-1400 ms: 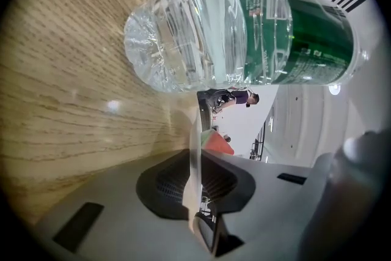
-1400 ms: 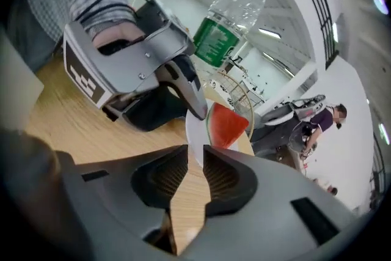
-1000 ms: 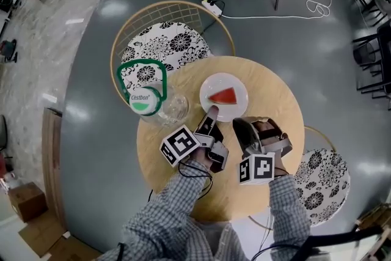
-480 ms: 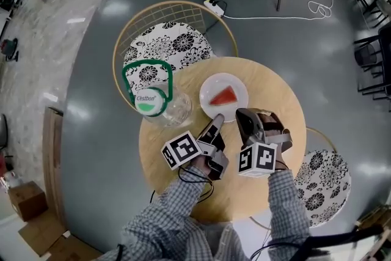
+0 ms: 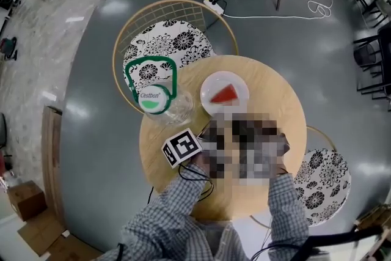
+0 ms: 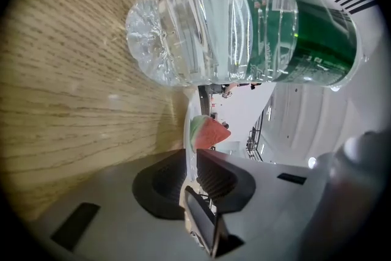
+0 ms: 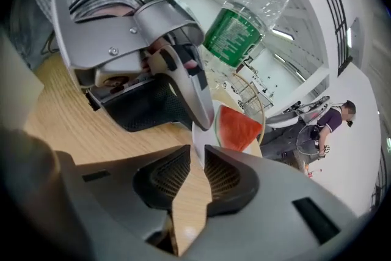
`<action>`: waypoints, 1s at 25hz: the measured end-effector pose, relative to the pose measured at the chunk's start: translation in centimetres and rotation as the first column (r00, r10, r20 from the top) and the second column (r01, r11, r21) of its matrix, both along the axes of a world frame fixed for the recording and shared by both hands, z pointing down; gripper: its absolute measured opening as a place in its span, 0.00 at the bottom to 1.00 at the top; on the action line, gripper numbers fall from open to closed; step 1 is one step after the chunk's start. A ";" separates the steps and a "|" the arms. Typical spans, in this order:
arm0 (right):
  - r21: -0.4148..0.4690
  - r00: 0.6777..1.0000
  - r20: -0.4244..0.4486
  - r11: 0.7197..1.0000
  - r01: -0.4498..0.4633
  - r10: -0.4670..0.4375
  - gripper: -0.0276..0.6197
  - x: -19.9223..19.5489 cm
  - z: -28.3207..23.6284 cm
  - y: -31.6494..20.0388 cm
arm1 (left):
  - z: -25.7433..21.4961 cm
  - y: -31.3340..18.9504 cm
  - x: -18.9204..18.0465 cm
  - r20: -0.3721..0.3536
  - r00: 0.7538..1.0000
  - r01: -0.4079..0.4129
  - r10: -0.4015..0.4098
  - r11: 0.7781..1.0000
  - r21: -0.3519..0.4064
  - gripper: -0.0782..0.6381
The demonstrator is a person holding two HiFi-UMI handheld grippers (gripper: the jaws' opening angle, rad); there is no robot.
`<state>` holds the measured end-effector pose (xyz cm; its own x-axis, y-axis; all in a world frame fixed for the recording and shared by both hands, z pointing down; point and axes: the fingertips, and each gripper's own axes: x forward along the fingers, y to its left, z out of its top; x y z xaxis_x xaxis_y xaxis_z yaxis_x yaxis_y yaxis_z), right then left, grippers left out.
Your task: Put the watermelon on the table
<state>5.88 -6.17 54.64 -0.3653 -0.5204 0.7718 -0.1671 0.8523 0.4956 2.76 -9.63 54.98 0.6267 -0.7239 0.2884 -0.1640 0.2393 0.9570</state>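
Observation:
A red watermelon slice (image 5: 224,94) lies on a small white plate (image 5: 211,85) at the far middle of the round wooden table (image 5: 275,95). In the head view a mosaic patch covers both grippers just in front of the plate; only the left marker cube (image 5: 181,147) shows. In the left gripper view my left gripper (image 6: 190,159) has its jaws pinched on the plate's thin rim (image 6: 187,131), the watermelon slice (image 6: 208,131) just beyond. My right gripper (image 7: 198,159) is likewise shut on the plate's rim (image 7: 197,139), with the watermelon slice (image 7: 238,128) ahead and the left gripper's finger (image 7: 192,91) beside it.
A clear water bottle (image 5: 154,98) with a green label and handle stands on the table left of the plate. Chairs with patterned cushions stand behind the table (image 5: 165,46) and at its right (image 5: 321,177). A power strip and cable (image 5: 212,7) lie on the floor.
My right gripper has moved forward and left to the plate's near rim, beside the left gripper. The left gripper has stayed at the rim.

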 end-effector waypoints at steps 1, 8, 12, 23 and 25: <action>0.012 1.000 -0.010 1.000 0.008 -0.008 0.13 -0.3 0.2 0.0 | 0.0 0.0 0.0 -0.002 1.000 -0.002 0.002 1.000 -0.001 0.16; 0.040 1.000 -0.031 0.999 -0.002 0.003 0.11 -1.0 0.6 -0.7 | 0.0 -0.2 -0.3 -0.018 1.000 -0.009 0.009 1.000 -0.007 0.17; 0.039 0.999 -0.031 0.999 -0.010 0.011 0.11 -1.4 0.8 -1.0 | -0.1 0.2 -0.7 -0.023 1.000 -0.013 0.013 1.000 -0.015 0.19; 0.017 0.997 0.006 0.997 -0.071 0.071 0.11 -2.1 1.5 -1.3 | -0.1 3.5 -3.5 0.002 1.000 -0.014 0.014 1.000 -0.021 0.19; -0.011 0.989 0.065 0.991 -0.136 0.137 0.11 -1.9 1.1 -1.1 | -0.8 4.1 -3.7 0.012 0.999 -0.043 0.043 0.999 0.016 0.19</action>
<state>3.99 -7.25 55.74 -0.3408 -0.5636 0.7525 -0.3137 0.8227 0.4741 -0.95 -5.57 54.15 0.6538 -0.7014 0.2839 -0.1848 0.2159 0.9588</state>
